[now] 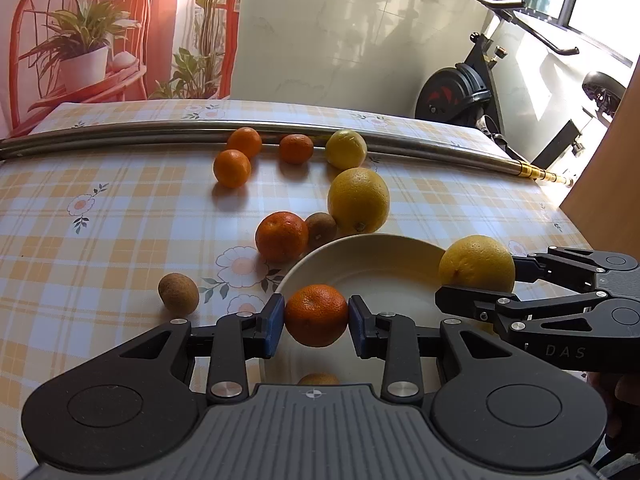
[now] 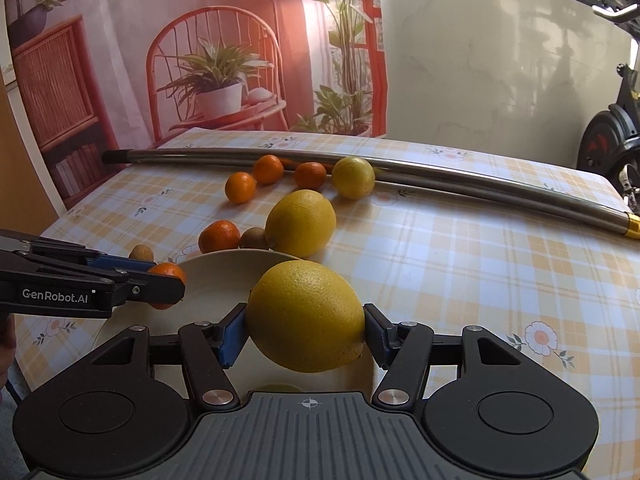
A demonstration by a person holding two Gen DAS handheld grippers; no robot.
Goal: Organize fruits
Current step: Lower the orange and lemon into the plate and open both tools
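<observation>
Surface: yellow-checked floral cloth. Metal pole along far edge. Room: printed backdrop far left, pale wall, exercise bike far right. White bowl near centre.

Count: five mandarins loose on cloth or in grip, three large yellow citrus, two kiwis.

Left gripper: jaws clamped on mandarin above bowl. Right gripper: jaws clamped on yellow citrus over bowl's right rim.

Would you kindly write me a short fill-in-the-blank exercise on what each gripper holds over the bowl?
1. The left gripper is shut on a small ____ fruit.
2. The right gripper is shut on a large ____ fruit.
3. Both held fruits hang over a white ____.
4. A long metal ____ lies behind the loose fruits.

Missing words: orange; yellow; bowl; pole
</observation>
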